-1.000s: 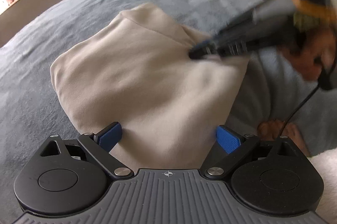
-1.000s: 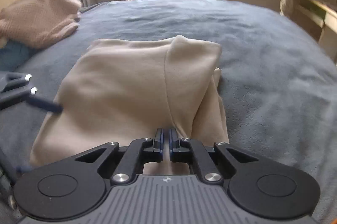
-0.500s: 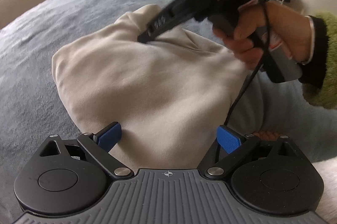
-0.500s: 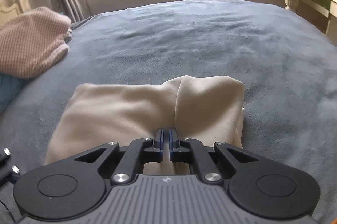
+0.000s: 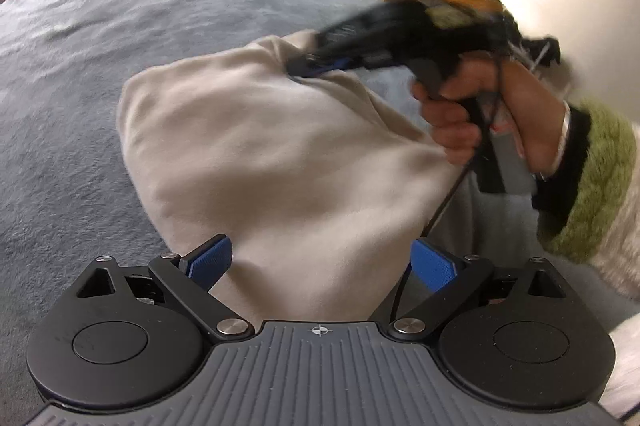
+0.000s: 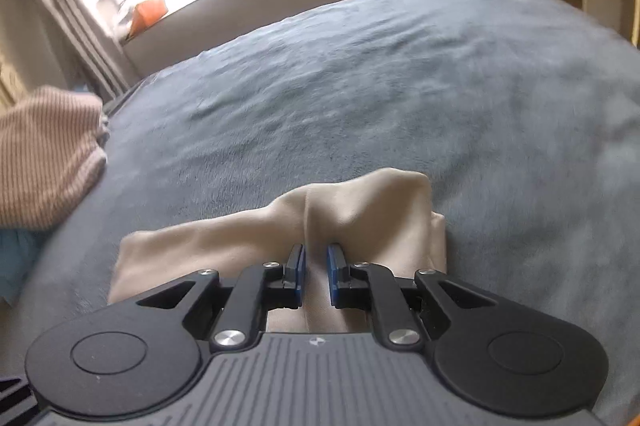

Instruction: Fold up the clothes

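My left gripper [image 5: 320, 258] hangs over the near edge of the beige garment [image 5: 280, 162], its blue pads [image 5: 210, 258] spread wide on either side of the cloth and pressing on nothing. The garment lies folded on the grey-blue bedspread [image 5: 100, 46], which runs out to the left of and beyond this gripper. Ahead and to the right, my right hand [image 5: 480, 106] grips the handle of my right gripper [image 5: 304, 68], whose tips sit at the garment's far edge.

From my right gripper's [image 6: 316, 266] own camera, a brown knitted garment [image 6: 44, 162] lies well off to the left on the bedspread [image 6: 400, 86]. Straight ahead, a raised fold of the beige garment [image 6: 360, 202] runs between my fingers [image 6: 298, 266]. The jaws are opening, a narrow gap showing on each side of the fold, so the pads no longer press on it.
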A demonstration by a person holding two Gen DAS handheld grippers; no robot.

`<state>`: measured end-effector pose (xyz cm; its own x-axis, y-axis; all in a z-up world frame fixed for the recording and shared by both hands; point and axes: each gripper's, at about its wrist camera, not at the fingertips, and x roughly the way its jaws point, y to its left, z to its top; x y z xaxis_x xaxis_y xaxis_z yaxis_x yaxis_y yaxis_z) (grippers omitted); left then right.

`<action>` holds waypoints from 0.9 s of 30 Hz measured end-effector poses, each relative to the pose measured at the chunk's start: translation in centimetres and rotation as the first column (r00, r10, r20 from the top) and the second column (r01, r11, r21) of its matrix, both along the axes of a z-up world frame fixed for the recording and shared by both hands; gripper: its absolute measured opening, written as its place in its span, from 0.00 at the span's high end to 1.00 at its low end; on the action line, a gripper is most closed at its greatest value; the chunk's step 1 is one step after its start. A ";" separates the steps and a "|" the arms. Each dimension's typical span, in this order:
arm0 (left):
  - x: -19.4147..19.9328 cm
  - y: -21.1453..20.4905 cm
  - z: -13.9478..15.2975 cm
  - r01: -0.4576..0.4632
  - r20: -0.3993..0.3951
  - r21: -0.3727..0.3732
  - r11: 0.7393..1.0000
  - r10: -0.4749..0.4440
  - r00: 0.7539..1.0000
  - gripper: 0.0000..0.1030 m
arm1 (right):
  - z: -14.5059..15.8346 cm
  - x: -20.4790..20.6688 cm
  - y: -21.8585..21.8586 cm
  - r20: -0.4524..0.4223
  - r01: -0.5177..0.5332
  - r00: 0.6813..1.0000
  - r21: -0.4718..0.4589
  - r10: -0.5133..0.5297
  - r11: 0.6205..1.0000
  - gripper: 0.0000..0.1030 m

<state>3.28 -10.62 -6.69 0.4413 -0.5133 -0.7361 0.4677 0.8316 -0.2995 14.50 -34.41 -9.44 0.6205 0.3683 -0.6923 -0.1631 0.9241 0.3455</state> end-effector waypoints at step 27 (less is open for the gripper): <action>3.0 0.9 0.1 -0.267 -0.036 0.139 0.954 0.274 0.961 0.05 | 3.2 -8.9 0.4 0.018 -0.172 0.985 -0.095 0.174 0.981 0.81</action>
<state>6.28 -9.73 -6.57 0.5077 -0.2776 -0.8155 0.2058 0.9583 -0.1981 5.63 -34.02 -6.20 0.5713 0.4066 -0.7130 -0.3310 0.9090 0.2533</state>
